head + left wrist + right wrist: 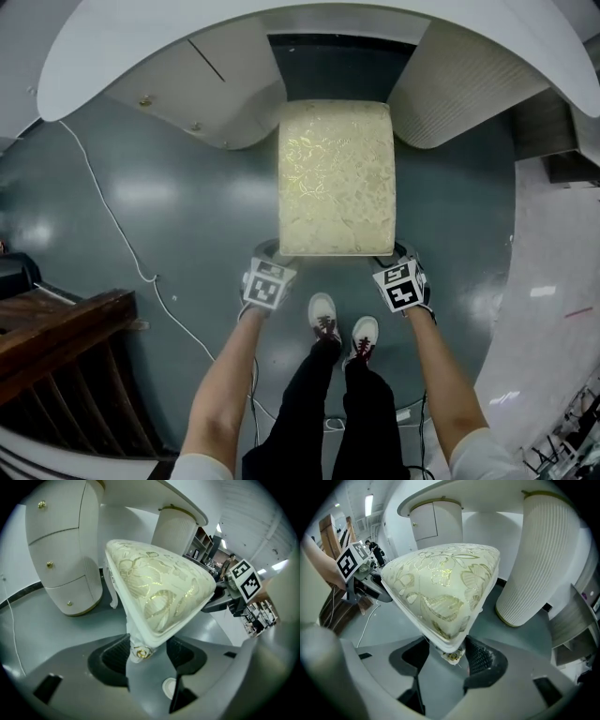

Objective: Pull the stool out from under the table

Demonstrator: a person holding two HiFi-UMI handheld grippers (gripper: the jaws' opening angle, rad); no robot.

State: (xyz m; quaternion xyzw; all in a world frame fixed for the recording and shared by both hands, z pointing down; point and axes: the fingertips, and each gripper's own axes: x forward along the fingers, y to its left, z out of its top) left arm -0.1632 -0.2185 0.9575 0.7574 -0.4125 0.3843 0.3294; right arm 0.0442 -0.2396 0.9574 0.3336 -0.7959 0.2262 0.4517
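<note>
Two grippers on the load, one per near corner. The left gripper (268, 258) sits at the lower-left corner of the rectangular padded stool (337, 178), which is cream fabric with gold floral weave. The right gripper (401, 258) sits at its lower-right corner. In the left gripper view the jaws stand wide, and the corner with its gold rosette fills the gap, the dark ribbed pads against both sides: clamped on the stool. The right gripper view reads the same, though the right-hand pad is clearly against the corner and the left-hand one less clearly so. The stool stands at frame centre on the glossy grey-green floor (141, 197). Its far edge lies at the mouth of the knee gap in the white curved-top table (141, 37), between the white drawer pedestal (187, 94) at upper left and the white ribbed pedestal (459, 84) at upper right. Most of the seat looks clear of the tabletop. Judgement: the pulling step is in hand, grip made and nearly all travel done. The next move calls for an even draw of both grippers toward the bottom of the frame so the stool does not yaw against either pedestal. The person's white shoes (323, 314) are just below the near edge, so a step back is needed first. The thin white cable (112, 225) at left is well apart from the path.
</note>
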